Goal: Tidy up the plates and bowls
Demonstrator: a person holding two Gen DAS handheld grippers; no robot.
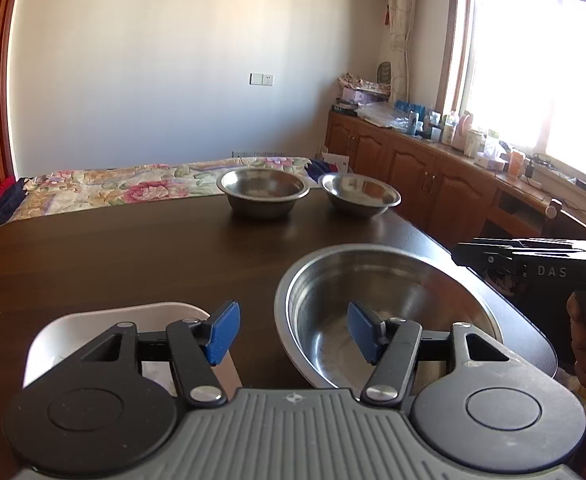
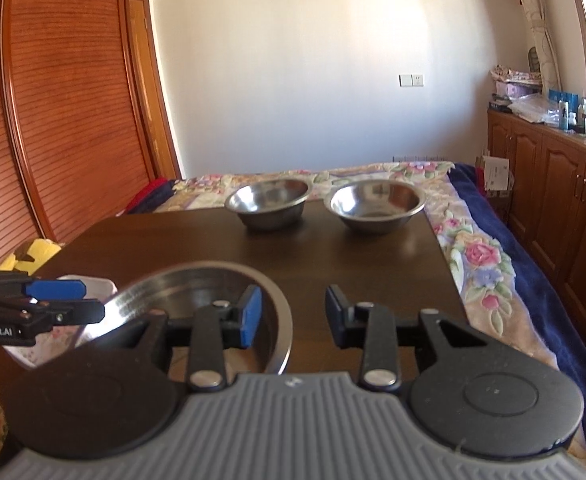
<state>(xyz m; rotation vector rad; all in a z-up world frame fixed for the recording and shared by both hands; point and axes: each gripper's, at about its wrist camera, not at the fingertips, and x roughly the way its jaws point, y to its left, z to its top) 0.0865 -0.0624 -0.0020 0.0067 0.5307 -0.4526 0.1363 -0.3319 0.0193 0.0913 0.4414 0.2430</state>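
Claws both gape, gripping nothing: left gripper and right gripper straddle the big steel bowl; its slick rim could skate off the table.

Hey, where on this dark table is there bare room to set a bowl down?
The dark wooden table is bare across its left half and middle, between the white rectangular dish in front and the two small steel bowls at the far edge. It is crowded front right, where the large steel bowl sits near the edge.
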